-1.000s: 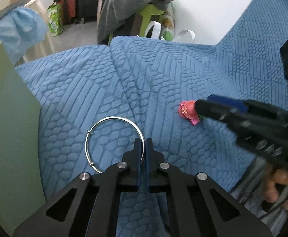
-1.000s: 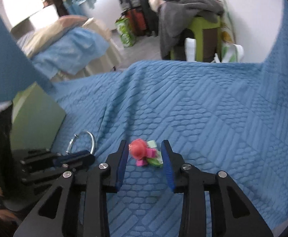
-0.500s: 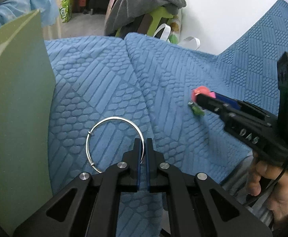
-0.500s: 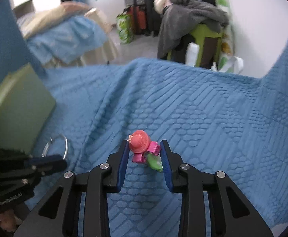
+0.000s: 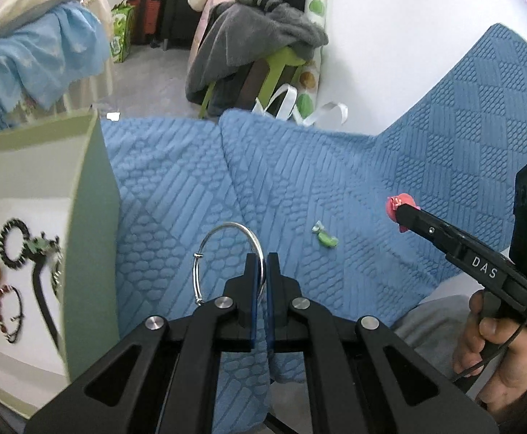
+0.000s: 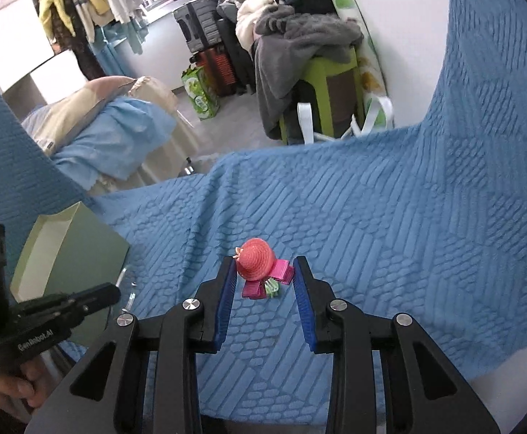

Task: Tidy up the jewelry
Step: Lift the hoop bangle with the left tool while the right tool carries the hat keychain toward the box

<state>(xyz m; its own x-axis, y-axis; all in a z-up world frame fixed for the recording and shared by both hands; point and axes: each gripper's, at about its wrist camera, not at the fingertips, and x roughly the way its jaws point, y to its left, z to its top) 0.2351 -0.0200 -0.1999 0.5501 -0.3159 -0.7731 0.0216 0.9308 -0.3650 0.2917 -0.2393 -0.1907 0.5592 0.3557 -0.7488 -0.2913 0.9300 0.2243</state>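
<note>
My left tongs (image 5: 261,264) are clamped on the silver bangle (image 5: 227,253), lifted clear of the blue quilted cover (image 5: 336,188); the pads hide part of its rim. My right tongs (image 6: 265,278) grip a pink hat-shaped hair clip (image 6: 256,264); in the left view only its tip shows past the finger. A small green piece (image 5: 325,238) lies alone mid-cover; what it is I cannot make out. The green box (image 5: 93,217) at the cover's left edge is cut off; inside, a beaded bracelet (image 5: 13,240) and blurred items. Beyond: a grey blanket (image 6: 299,43) over a green stool (image 6: 336,83), and suitcases (image 6: 213,58).
</note>
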